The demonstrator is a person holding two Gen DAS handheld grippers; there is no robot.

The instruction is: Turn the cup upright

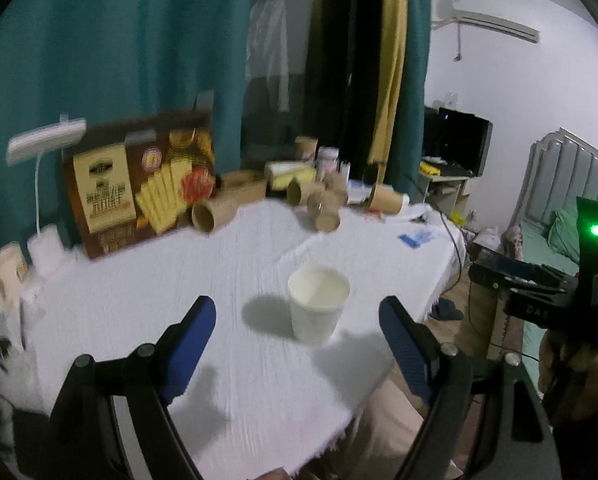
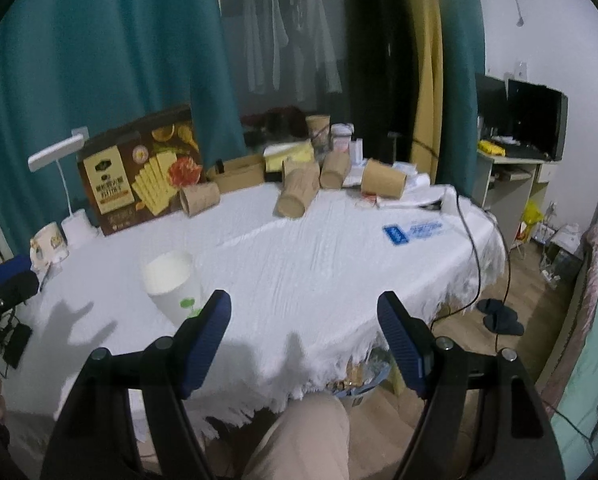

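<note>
A white paper cup stands upright, mouth up, on the white tablecloth. My left gripper is open, its blue fingers apart on either side of the cup and a little short of it, not touching. In the right wrist view the same cup with a green mark stands left of my right gripper, which is open and empty above the table's front edge. The right gripper body shows at the right in the left wrist view.
Several brown paper cups lie on their sides at the back of the table, by a cracker box, a desk lamp and a mug. A black cable hangs over the right table edge.
</note>
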